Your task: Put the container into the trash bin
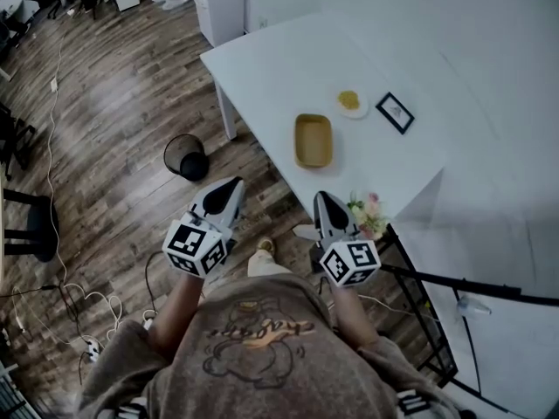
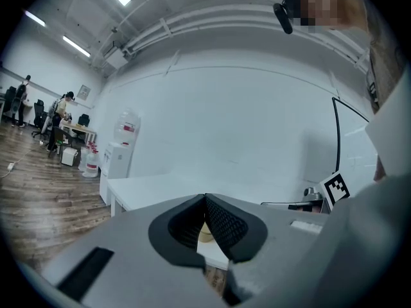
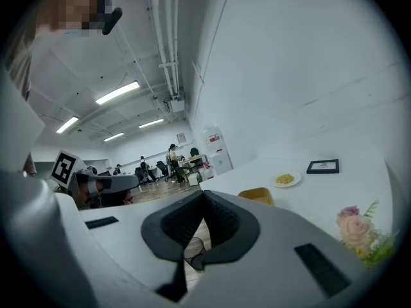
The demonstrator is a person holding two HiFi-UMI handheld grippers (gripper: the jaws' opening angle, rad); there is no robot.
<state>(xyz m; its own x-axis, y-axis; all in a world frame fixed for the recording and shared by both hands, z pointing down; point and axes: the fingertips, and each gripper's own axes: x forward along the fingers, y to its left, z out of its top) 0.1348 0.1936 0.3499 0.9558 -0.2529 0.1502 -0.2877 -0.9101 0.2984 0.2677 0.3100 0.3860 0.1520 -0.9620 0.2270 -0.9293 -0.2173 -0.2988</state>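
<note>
The yellow container (image 1: 313, 140) lies empty near the front edge of the white table (image 1: 288, 68), and it also shows in the right gripper view (image 3: 257, 196). On the wooden floor left of the table stands the black mesh trash bin (image 1: 185, 156), seen again below the right jaws (image 3: 192, 248). My left gripper (image 1: 234, 184) hovers over the floor between bin and table, its jaws shut with nothing in them. The right gripper (image 1: 323, 197) is beside it, short of the table edge, also shut and empty. A sliver of the container (image 2: 205, 233) peeks under the left jaws.
A plate of yellow food (image 1: 349, 101) and a black picture frame (image 1: 395, 112) sit behind the container. Flowers (image 1: 367, 212) stand at the table's near corner by the right gripper. A black metal rack (image 1: 428, 321) is at lower right; cables (image 1: 79, 299) trail on the floor at left.
</note>
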